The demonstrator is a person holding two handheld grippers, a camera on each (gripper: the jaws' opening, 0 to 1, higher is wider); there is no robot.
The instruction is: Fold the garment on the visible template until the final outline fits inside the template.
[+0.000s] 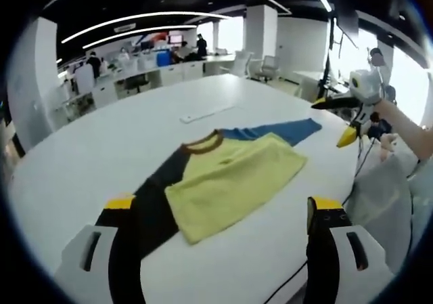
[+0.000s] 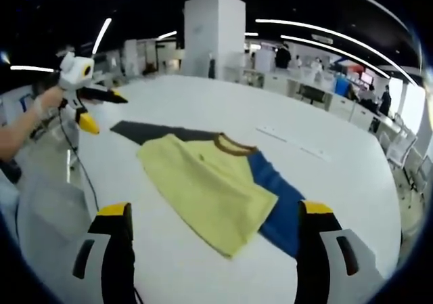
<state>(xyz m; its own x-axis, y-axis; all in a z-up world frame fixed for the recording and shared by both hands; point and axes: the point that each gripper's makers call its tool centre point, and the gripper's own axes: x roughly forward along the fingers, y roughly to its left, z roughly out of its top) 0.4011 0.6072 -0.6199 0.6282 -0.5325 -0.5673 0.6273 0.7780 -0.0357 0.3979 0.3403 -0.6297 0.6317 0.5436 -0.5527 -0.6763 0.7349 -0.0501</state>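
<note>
Garment (image 1: 223,175) lies flat on the worktop (image 1: 101,148), soft and limp; its sleeve ends look the likeliest holds. Left gripper (image 1: 223,216) and right gripper (image 2: 213,219) hover agape, empty.

table: big, white, round edge (image 1: 101,148)
ceiling: dark, with long white light strips (image 1: 135,19)
pillar: white, square, behind the table (image 2: 214,33)
desks: white, in rows far back (image 1: 169,70)
chairs: white, by the desks (image 1: 269,66)
windows: bright, at the side (image 1: 413,80)
</note>
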